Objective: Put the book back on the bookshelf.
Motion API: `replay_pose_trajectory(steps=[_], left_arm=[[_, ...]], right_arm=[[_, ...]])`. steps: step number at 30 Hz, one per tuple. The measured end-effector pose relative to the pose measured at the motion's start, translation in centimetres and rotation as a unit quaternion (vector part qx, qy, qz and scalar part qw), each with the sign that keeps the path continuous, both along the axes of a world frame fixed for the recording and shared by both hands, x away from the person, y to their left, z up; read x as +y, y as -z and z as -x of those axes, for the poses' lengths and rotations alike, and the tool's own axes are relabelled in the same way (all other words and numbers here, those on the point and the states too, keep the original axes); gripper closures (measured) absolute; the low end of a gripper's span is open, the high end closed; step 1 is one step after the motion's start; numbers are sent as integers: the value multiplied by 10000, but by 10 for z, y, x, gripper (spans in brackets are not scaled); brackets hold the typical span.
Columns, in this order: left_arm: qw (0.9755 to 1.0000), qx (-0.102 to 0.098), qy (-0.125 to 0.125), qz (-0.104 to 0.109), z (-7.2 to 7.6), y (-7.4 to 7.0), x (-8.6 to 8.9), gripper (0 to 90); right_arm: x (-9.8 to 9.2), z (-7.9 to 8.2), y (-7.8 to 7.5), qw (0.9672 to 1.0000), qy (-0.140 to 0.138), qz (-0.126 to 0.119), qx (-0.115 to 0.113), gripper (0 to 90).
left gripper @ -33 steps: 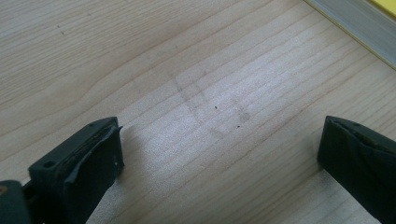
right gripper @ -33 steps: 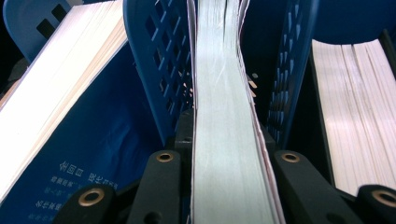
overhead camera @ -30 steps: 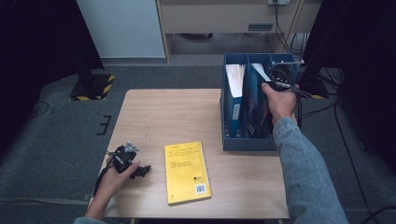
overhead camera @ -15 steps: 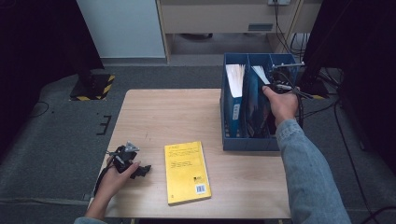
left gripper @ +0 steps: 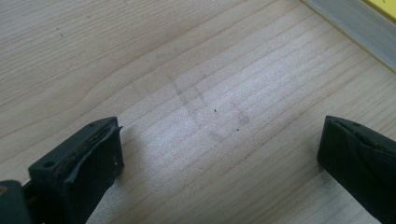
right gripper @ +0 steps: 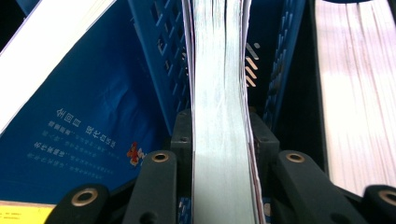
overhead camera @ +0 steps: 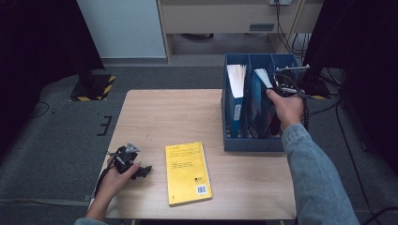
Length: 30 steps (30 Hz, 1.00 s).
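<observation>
On the left of the counter [overhead camera: 155, 108], the left tool [overhead camera: 136, 169] lies low on the wood in the person's hand, its jaws spread wide with only bare grain between them in the left gripper view. Just right of it lies a yellow book [overhead camera: 187, 172], flat and apart from the tool, well short of the rack.

Further right, the blue file rack [overhead camera: 253, 143] stands at the counter's far right side. A blue-covered book [overhead camera: 234, 93] leans in its left compartment. In the next compartment the right tool [overhead camera: 277, 89] pinches a thin book [right gripper: 219, 116] by its page edge; the right gripper view shows the pads pressed on both sides of the page block, jaws nearly together.

The step in hand looks like seating this book in its slot. It would go best kept upright and parallel to the dividers, lowered straight until the bottom rests, and only then released. The rack's lattice divider [right gripper: 161, 56] stands close beside it and could catch a cover, as could the neighbouring book's pages [right gripper: 355, 93] on the other side.
</observation>
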State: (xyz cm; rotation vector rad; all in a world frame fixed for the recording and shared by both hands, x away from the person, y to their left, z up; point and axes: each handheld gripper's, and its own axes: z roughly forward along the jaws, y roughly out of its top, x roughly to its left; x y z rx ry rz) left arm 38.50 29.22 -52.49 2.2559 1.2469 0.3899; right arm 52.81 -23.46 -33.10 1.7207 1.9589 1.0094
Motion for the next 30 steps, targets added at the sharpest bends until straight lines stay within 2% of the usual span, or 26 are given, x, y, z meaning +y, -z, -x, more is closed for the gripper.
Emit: replay_pose_trajectory(steps=[6,14,30], left_arm=[[10000,-7,-2,4,0,0,0,0],[10000,-6,-4,4,0,0,0,0],[10000,-11,-5,11,0,0,-1,0]], right_arm=[[6,0,-3,9998,-101,160,61,699],[7,-1,-6,9996,-153,221,75,696],[9,0,-13,9997,-128,199,101,696]])
